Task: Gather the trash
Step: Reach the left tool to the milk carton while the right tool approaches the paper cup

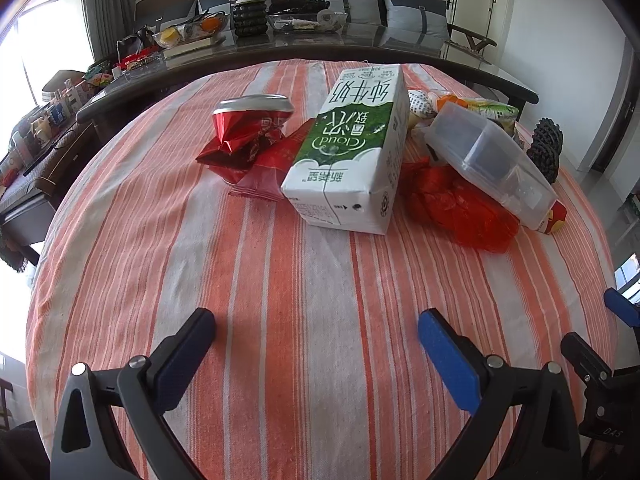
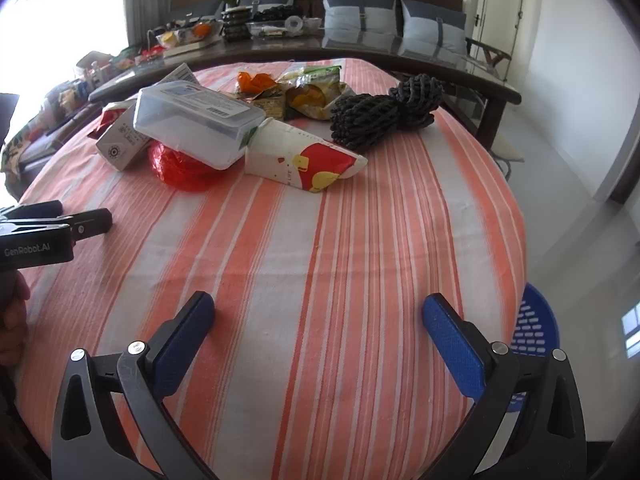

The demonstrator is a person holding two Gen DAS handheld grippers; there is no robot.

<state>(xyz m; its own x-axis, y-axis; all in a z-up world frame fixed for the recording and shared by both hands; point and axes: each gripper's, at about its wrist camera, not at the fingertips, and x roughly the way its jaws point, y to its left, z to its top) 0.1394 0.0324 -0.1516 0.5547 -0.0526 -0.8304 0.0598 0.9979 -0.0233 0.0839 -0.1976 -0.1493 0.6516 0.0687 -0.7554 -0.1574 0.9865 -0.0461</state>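
Trash lies across the far half of the striped tablecloth (image 1: 280, 280). In the left wrist view a green and white milk carton (image 1: 352, 148) lies flat beside a crushed red can (image 1: 248, 128) and a red wrapper (image 1: 264, 176). A clear plastic box (image 2: 196, 124) rests on a red plastic bag (image 2: 180, 168); next to it lie a flattened paper cup (image 2: 304, 156), snack wrappers (image 2: 308, 92) and black foam netting (image 2: 384, 116). My left gripper (image 1: 316, 332) and my right gripper (image 2: 318, 320) both hover open near the table's front, nothing between their fingers.
A blue perforated basket (image 2: 534, 328) sits on the floor past the table's right edge. A dark glass table (image 2: 360, 52) with bowls and a potted plant stands behind, then a sofa with cushions (image 2: 360, 8). The left gripper's body (image 2: 40, 236) shows at the right wrist view's left edge.
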